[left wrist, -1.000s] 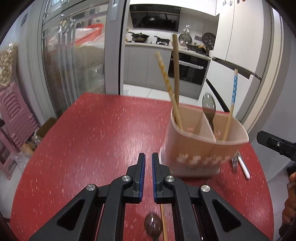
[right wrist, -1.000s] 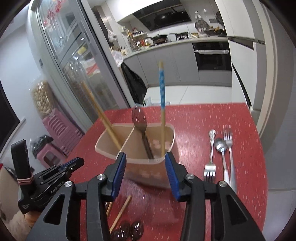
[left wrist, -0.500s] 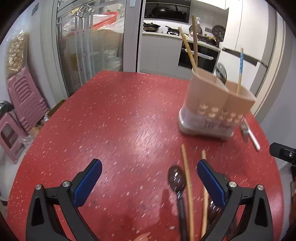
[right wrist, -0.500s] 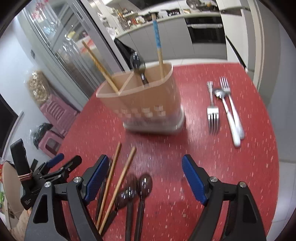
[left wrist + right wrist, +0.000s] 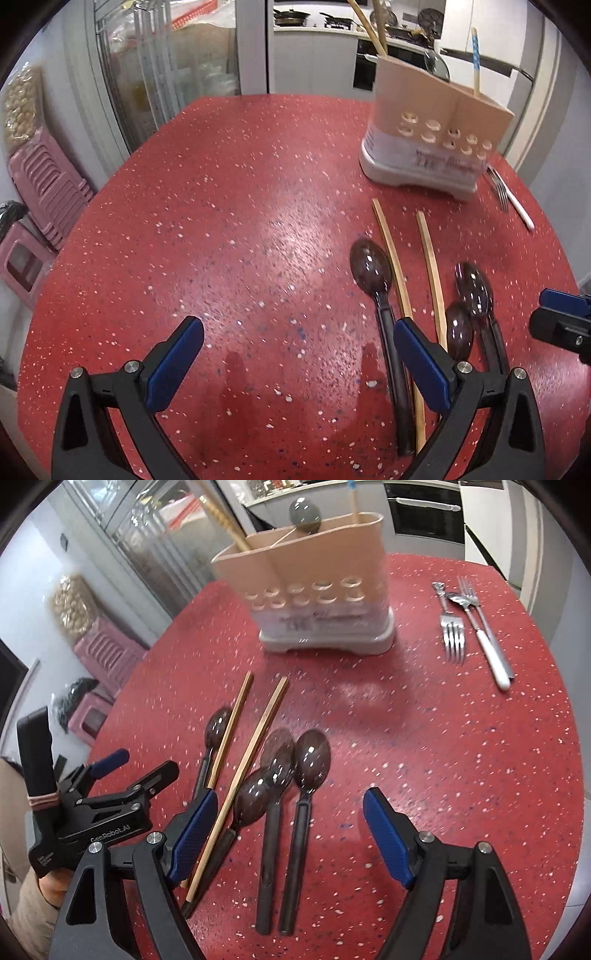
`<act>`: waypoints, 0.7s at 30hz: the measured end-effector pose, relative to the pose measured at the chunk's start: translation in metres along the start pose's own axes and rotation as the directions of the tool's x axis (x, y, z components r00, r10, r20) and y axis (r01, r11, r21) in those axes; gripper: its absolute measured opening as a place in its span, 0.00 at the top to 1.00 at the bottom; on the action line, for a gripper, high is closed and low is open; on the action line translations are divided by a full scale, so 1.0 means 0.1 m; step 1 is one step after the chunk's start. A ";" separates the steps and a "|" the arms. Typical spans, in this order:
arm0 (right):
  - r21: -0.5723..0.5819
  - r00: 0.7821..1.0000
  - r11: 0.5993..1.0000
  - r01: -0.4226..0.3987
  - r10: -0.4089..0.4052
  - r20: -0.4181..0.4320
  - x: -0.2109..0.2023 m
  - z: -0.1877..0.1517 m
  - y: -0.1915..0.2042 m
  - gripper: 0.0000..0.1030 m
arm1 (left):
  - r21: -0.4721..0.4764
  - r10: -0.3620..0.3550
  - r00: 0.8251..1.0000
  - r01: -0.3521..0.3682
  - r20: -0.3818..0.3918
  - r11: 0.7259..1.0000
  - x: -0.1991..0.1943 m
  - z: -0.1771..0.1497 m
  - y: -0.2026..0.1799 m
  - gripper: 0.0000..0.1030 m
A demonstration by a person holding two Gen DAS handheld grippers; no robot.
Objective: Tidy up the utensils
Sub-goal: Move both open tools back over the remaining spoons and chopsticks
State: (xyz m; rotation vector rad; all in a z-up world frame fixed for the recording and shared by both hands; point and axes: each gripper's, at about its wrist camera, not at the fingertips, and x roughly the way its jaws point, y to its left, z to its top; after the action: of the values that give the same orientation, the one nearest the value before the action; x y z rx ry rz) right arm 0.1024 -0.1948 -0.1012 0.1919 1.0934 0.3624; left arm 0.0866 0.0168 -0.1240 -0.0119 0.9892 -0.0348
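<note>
We see the red speckled worktop (image 5: 461, 738) with a beige plastic utensil caddy on a white base (image 5: 314, 590) standing at its far side. In the caddy: wooden chopsticks (image 5: 225, 524) in the left compartment, a dark spoon (image 5: 303, 515) by the divider, a blue-patterned chopstick (image 5: 476, 62) on the right.

Left gripper (image 5: 295, 365): blue-padded fingers wide apart, nothing between them, only bare worktop below (its jaws have just been opening). Its right finger (image 5: 421, 369) overlaps the handle of one dark translucent plastic spoon (image 5: 371, 269) in the view; contact cannot be judged.

Right gripper (image 5: 291, 834): fingers also apart and clamped on nothing, jaws just opened wider. Between and below them lie three dark translucent plastic spoons (image 5: 310, 760), handles toward us, bowls close together. Two loose light wooden chopsticks (image 5: 258, 734) lie left of those, roughly parallel, tips pointing at the caddy, with the fourth spoon just left of them.

Right of the caddy, well apart from the spoons: two metal forks (image 5: 452, 635) and a white-handled metal spoon (image 5: 491, 657), lying side by side.

Part of a hand (image 5: 51, 886) holds the left gripper in the right view.
</note>
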 end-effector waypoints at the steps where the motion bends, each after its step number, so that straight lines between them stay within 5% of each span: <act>1: -0.006 1.000 1.000 0.002 -0.002 -0.004 0.01 -0.01 0.02 0.19 | 0.003 -0.002 1.000 0.002 -0.008 1.000 0.01 -0.01 -0.01 0.00; 12: -0.044 0.997 0.999 -0.002 -0.001 -0.076 0.20 -0.04 0.17 0.47 | 0.000 -0.026 0.998 0.026 -0.066 1.000 0.12 0.00 0.01 0.00; 21: -0.103 0.991 0.994 0.037 -0.050 -0.125 0.41 -0.03 0.33 0.60 | -0.012 -0.063 0.992 0.063 -0.107 0.998 0.18 0.03 0.04 0.00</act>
State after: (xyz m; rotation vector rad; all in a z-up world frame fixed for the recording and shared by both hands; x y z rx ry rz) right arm 0.1106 -0.1487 -0.1259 0.0563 1.2005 0.3933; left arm 0.0992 0.0197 -0.1377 -0.0498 1.0959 -0.0898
